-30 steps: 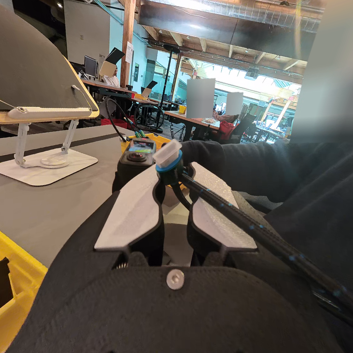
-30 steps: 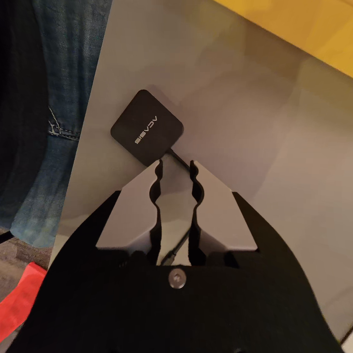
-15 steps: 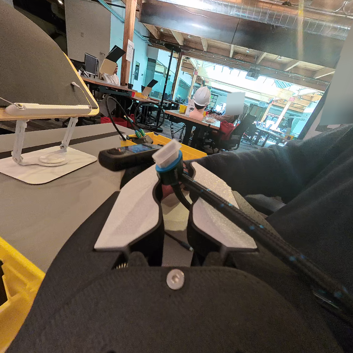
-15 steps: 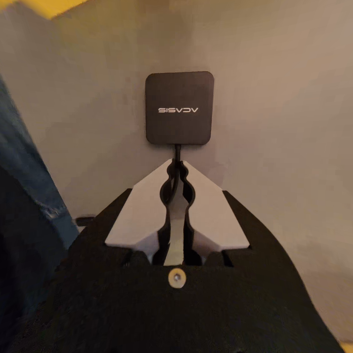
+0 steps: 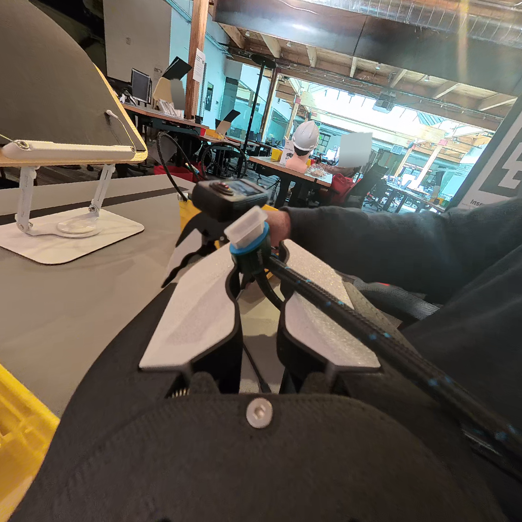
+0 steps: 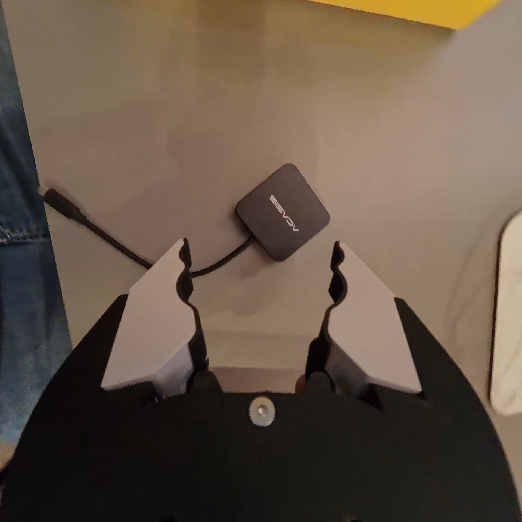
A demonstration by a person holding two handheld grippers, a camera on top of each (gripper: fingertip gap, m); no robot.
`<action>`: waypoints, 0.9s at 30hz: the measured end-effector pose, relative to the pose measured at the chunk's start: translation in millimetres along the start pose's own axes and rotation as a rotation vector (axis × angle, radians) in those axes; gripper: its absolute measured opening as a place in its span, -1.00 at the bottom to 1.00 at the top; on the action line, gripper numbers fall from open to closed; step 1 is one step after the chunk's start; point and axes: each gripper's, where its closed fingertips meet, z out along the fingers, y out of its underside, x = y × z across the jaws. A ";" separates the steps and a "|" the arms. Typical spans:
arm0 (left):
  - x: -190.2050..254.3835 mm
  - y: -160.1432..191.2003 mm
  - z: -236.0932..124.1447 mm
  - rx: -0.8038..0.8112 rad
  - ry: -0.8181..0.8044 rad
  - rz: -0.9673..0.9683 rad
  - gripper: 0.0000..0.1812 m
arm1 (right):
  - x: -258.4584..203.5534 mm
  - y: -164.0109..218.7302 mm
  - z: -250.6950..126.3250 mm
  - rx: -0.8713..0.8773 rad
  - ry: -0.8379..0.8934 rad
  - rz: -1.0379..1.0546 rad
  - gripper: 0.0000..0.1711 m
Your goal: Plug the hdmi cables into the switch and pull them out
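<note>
The switch [image 6: 283,212], a small black square box, lies flat on the grey table [image 6: 310,118] just ahead of the right gripper [image 6: 261,245], whose fingers stand wide apart and empty. The left gripper [image 5: 255,261] pinches a braided cable [image 5: 353,316] (clear cap on its plug) above the table.

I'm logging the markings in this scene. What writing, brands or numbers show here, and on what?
I won't copy out any wording; this is what bears it.
Flat black square switch: pale lettering across its top.
Black-and-white sign: bold pattern, with a cut-off word below.
Paper sheets on the wooden post: too small to read.
Small black camera's screen: blurred.
</note>
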 end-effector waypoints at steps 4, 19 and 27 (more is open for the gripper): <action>1.1 3.2 1.9 -0.013 0.001 0.017 -0.74 | 6.2 1.1 28.7 -0.036 -0.104 -0.164 0.27; -13.3 13.1 4.4 -0.044 -0.018 0.013 -0.74 | 13.6 -10.5 41.8 0.100 -0.294 -0.161 -0.22; -25.3 8.0 5.0 -0.052 -0.072 0.072 -0.74 | 3.4 -41.1 -17.1 0.403 -0.349 -0.049 -0.23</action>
